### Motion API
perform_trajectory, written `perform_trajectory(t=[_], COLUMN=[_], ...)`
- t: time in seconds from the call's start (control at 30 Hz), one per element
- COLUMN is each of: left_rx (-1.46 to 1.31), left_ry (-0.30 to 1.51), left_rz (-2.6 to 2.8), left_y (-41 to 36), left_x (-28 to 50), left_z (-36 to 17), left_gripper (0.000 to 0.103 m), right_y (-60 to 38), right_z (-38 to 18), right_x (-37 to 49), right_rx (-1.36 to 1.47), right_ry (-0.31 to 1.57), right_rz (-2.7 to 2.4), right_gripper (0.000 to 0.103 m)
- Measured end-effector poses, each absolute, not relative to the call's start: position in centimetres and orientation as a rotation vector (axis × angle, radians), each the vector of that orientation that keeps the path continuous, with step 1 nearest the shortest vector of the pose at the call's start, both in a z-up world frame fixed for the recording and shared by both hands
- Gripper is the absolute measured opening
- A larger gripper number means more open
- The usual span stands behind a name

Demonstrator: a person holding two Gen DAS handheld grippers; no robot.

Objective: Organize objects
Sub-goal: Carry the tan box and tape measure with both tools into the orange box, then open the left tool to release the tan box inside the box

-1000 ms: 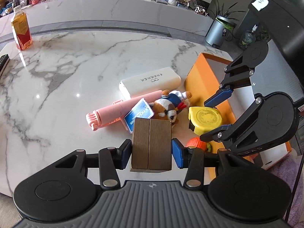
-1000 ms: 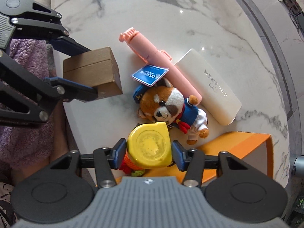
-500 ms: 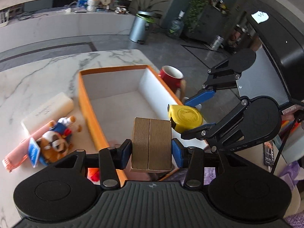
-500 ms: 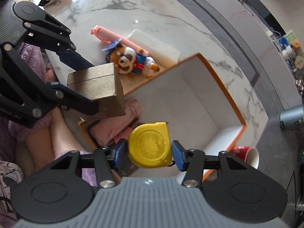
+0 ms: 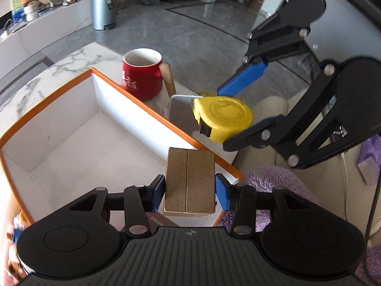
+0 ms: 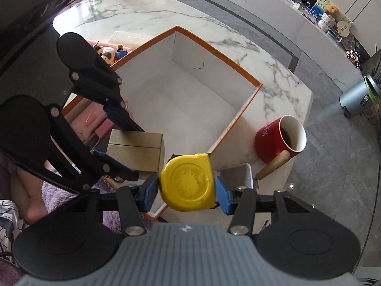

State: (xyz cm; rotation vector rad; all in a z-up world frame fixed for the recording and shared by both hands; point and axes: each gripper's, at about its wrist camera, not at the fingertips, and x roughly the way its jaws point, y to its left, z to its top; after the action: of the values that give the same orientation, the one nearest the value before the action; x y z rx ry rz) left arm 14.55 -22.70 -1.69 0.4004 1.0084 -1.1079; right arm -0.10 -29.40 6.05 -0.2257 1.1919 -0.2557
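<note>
A lived-in home is showing here: a marble table is standing on grey floor tiles, with a red mug sitting near its edge. A metal bin and potted plants are lining a long counter that is carrying knick-knacks

Left tongs and right tongs, black linkages, blue pads, silver rivets, ribbed grey housing
</note>
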Motion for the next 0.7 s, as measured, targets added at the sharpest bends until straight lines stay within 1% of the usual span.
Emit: perform_trajectory(t=[0.3, 0.5, 0.7], left_rx=[0.543, 0.599, 0.554], left_ry=[1.048, 1.145, 1.243], left_rz=[-1.222, -1.269, -1.299], left_y=[-25.9, -27.2, -27.2], left_x=[16.0, 16.3, 17.2], left_z=[-4.6, -7.1, -8.9], left_gripper=[0.053, 0.053, 0.053], right_y=[-31.4, -32.4, -32.7], right_z=[5.8, 4.9, 4.0], right_x=[-0.7, -0.3, 0.1], right_rx=[-0.195, -0.186, -0.190], right_ry=[1.219, 1.236, 1.251], right_rz=[-0.231, -0.228, -0.211], right_gripper=[0.054, 0.054, 0.054])
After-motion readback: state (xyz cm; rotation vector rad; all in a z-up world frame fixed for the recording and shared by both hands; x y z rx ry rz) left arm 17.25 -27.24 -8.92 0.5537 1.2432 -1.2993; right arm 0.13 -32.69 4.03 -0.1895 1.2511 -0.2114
